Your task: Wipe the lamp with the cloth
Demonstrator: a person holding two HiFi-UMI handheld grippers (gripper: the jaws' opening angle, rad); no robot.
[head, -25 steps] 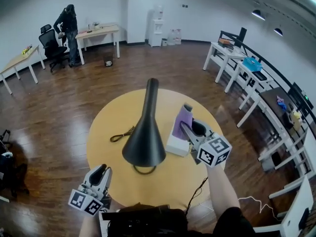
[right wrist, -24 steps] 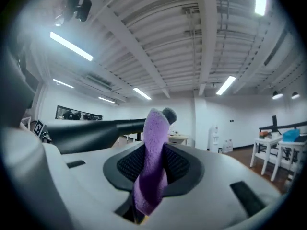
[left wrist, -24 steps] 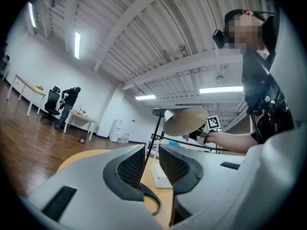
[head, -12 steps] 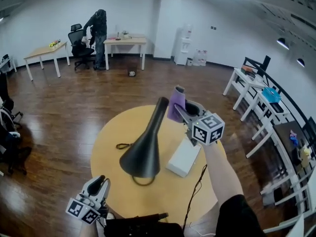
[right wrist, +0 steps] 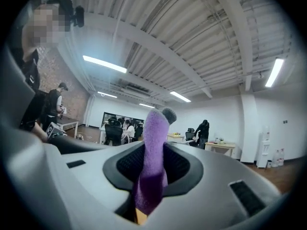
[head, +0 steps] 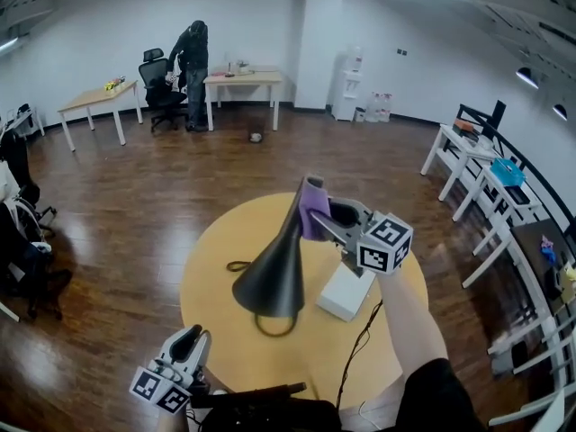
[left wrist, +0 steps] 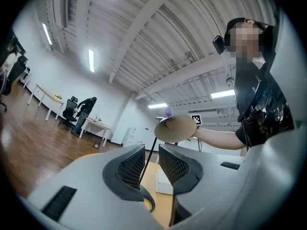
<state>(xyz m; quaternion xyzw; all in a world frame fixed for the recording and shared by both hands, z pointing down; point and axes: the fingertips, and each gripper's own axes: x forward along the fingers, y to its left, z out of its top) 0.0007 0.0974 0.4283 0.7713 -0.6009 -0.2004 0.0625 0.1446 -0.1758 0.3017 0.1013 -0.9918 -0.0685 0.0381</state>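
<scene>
Purple cloth (head: 312, 209) gripped by right tongs (head: 321, 219) beside tip of black lamp (head: 270, 277); left tongs (head: 189, 338) narrowly apart, empty.

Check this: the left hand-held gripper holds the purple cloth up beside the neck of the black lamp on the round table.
Wrong side: the right hand-held gripper holds the purple cloth up beside the neck of the black lamp on the round table, as the head view and right gripper view show. The left hand-held gripper is open and empty.
</scene>
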